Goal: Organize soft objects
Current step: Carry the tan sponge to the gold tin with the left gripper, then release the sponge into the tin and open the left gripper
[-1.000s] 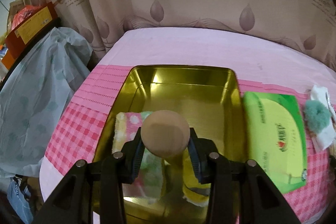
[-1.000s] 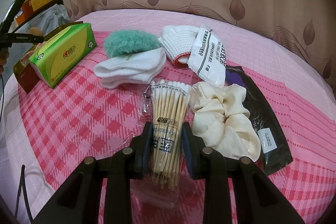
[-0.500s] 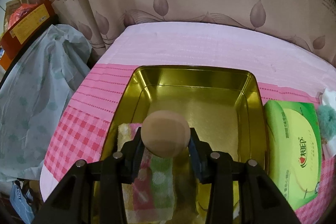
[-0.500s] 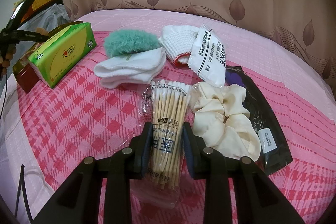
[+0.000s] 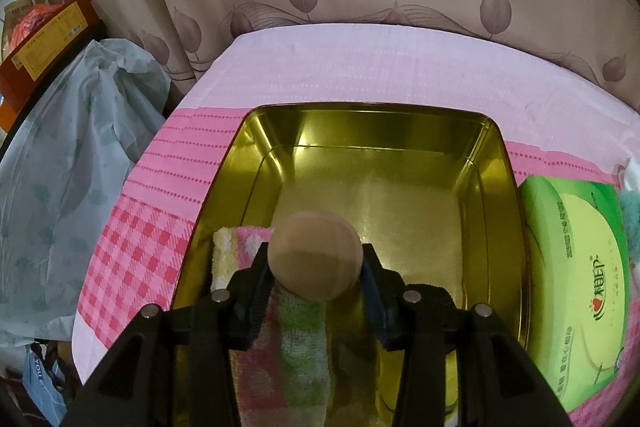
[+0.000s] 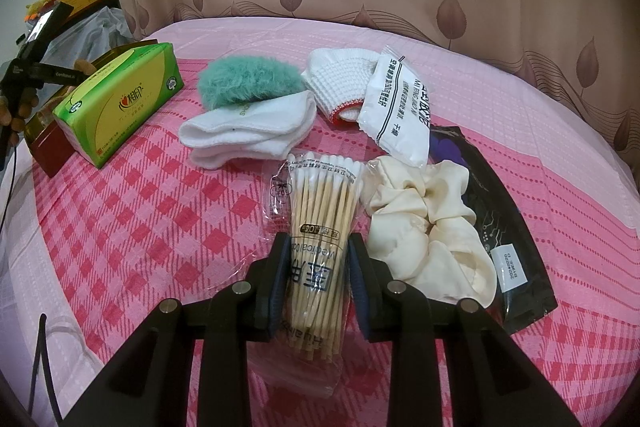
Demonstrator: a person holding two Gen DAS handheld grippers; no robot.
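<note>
Right, left gripper (image 5: 316,269) hung over the gold tin (image 5: 498,163), tan sponge ball (image 5: 315,255) sat between its jaws. Jaws had just been opening; the right pad looked a touch clear of the ball, left-pad contact I couldn't tell, so grip looked slack, not clamped. Striped towel (image 5: 280,347) lay in the tin at 7 o'clock, under the gripper. Tin's far half showed bare metal. Green tissue pack (image 5: 576,283) lay just beside the tin at 3 o'clock.

Right gripper (image 6: 318,279) sat low on the pink check cloth (image 6: 140,227), jaws clenched on the swab bag (image 6: 320,223), pads pressed on both sides of its near half. Cream scrunchie (image 6: 424,223) just beside the bag at 2 o'clock, overlapping a black pouch (image 6: 504,227). White sock (image 6: 248,131) at 11 o'clock, teal fluff (image 6: 248,85) touching its far edge. White glove (image 6: 340,87) and a white sachet (image 6: 400,115) at 1 o'clock, sachet overlapping the glove. A hand (image 6: 14,111) showed at 9 o'clock, at the frame edge.
</note>
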